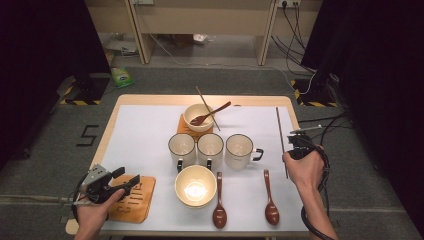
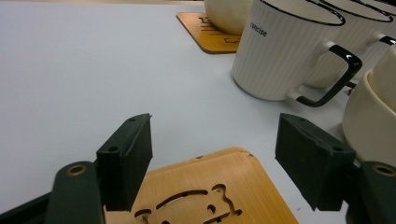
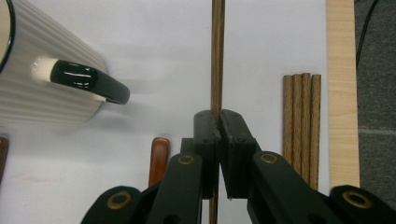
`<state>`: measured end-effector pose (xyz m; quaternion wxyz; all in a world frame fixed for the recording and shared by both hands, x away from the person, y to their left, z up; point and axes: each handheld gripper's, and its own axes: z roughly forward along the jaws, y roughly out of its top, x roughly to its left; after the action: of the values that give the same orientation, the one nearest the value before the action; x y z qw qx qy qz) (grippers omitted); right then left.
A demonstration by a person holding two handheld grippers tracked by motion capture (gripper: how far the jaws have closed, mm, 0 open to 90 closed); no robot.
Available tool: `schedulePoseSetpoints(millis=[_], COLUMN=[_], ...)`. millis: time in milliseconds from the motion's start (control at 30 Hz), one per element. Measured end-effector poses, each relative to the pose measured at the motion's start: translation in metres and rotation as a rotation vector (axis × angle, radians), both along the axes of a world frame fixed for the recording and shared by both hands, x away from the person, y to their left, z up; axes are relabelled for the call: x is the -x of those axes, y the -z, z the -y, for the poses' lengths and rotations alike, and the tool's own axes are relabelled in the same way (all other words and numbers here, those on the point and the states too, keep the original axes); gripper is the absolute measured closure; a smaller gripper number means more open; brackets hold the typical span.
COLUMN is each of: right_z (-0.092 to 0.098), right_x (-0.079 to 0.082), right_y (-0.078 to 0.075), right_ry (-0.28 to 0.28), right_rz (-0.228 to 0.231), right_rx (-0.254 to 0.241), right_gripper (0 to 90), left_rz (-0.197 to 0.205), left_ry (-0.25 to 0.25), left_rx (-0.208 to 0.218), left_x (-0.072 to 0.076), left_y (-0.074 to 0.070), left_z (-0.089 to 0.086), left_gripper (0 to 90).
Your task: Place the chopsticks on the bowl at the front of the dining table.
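Where high view blurs, chopstick (image 3: 217, 56) clamped.

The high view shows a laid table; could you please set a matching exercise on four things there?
Things:
1. chopstick
2. far bowl
3. near bowl
4. left tool

States:
A. empty, on bare table
B. open over a wooden coaster
C. gripped by the right tool
D. holds a spoon, sits on a coaster

Pairs: 1-C, 2-D, 3-A, 4-B
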<state>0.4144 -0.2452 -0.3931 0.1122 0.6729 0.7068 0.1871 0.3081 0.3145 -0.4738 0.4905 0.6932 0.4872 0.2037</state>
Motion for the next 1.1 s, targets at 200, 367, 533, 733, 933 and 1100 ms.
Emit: schedulePoseSetpoints(millis=[200,367,533,733,933,1100], right_z=[0.0,-0.001,-0.001,-0.004,-0.007,-0.008], right_x=[-0.002,-0.002,-0.004,-0.008,-0.012,-0.015], right_y=[-0.001,-0.002,-0.004,-0.006,-0.009,-0.01], right_ry=[0.003,0.004,0.005,0.0,-0.002,-0.001], right_rz=[0.016,0.026,0.04,0.046,0.062,0.071], right_rx=[-0.005,-0.006,-0.005,-0.006,-0.003,-0.004], right_gripper=[85.4,85.5,85.4,85.5,85.4,85.4], left_rz=[0.001,0.001,0.002,0.002,0.001,0.001], left_ry=[-0.002,-0.002,-0.003,-0.003,-0.006,-0.006], left_rx=[-0.002,-0.002,-0.001,-0.001,-0.001,0.0], left_x=[0.0,0.0,0.0,0.0,0.0,0.0], left_y=[0.0,0.0,0.0,-0.001,-0.001,-0.001], left_z=[0.0,0.0,-0.001,-0.001,-0.001,-0.001], left_gripper=[26.6,26.6,26.6,26.6,26.6,26.6])
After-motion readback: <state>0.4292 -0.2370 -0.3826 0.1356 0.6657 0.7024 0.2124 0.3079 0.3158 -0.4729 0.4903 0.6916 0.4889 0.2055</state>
